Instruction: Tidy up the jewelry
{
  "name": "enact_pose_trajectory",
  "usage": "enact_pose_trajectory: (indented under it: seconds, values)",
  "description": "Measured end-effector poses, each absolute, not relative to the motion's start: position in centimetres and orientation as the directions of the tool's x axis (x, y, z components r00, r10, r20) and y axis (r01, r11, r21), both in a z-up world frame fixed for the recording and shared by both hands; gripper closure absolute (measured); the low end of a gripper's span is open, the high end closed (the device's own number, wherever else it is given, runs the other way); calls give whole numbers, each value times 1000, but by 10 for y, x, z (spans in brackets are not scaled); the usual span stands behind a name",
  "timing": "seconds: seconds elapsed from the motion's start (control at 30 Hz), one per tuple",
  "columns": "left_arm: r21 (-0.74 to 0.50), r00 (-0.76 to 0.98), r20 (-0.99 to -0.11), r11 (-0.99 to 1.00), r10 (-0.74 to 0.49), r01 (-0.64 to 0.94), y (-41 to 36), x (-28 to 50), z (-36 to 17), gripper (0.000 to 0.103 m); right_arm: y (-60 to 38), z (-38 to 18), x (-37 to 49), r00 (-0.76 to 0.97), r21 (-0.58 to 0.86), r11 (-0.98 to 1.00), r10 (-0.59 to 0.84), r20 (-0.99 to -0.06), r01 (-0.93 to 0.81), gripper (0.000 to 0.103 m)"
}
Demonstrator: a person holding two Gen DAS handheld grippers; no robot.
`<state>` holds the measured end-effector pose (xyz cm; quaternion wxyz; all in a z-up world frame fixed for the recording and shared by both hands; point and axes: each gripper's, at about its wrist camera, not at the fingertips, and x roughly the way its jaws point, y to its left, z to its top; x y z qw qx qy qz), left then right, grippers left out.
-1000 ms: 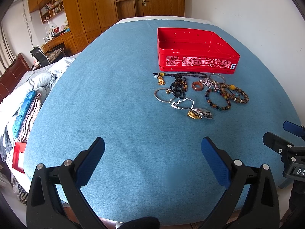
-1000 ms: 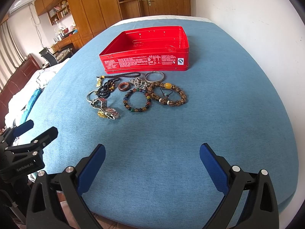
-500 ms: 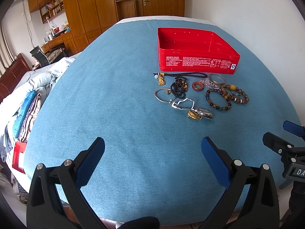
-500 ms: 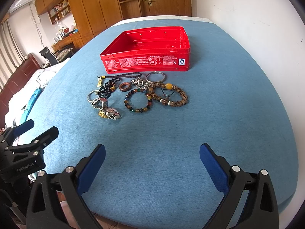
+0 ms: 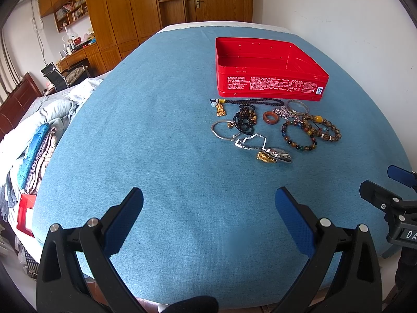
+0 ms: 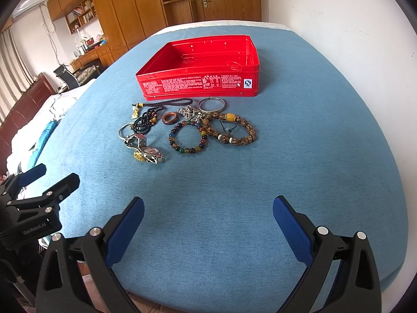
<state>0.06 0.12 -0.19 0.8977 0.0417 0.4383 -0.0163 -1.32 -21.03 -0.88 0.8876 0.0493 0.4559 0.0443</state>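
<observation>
An open, empty red tin stands on the blue cloth. In front of it lies a cluster of jewelry: a multicolour bead bracelet, a brown wooden bead bracelet, a red-brown ring, a silver bangle, a black cord with a gold pendant, and a watch. My left gripper and right gripper are both open and empty, well short of the jewelry.
The blue-covered table ends near a white wall on the right. Piled bedding lies to the left. Wooden cupboards stand behind. Each gripper shows at the edge of the other's view, the right one and the left one.
The right wrist view has edged slightly closer to the jewelry. The left gripper has not visibly moved. Both grippers stay open.
</observation>
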Motion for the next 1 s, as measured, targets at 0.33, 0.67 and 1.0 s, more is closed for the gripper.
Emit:
enact_pose_trajectory:
  seconds: [0.33, 0.67, 1.0]
  values:
    - [59, 612, -791, 996, 7, 64, 2, 2, -2, 3, -208, -10, -12, 577, 127, 991, 123, -808, -34, 4]
    - [49, 584, -812, 998, 16, 42, 21, 31, -6, 3, -223, -7, 12, 542, 211, 976, 202, -816, -47, 4]
    - [-77, 438, -894, 996, -93, 53, 38, 101, -15, 4, -254, -11, 74, 456, 365, 931, 338, -824, -31, 4]
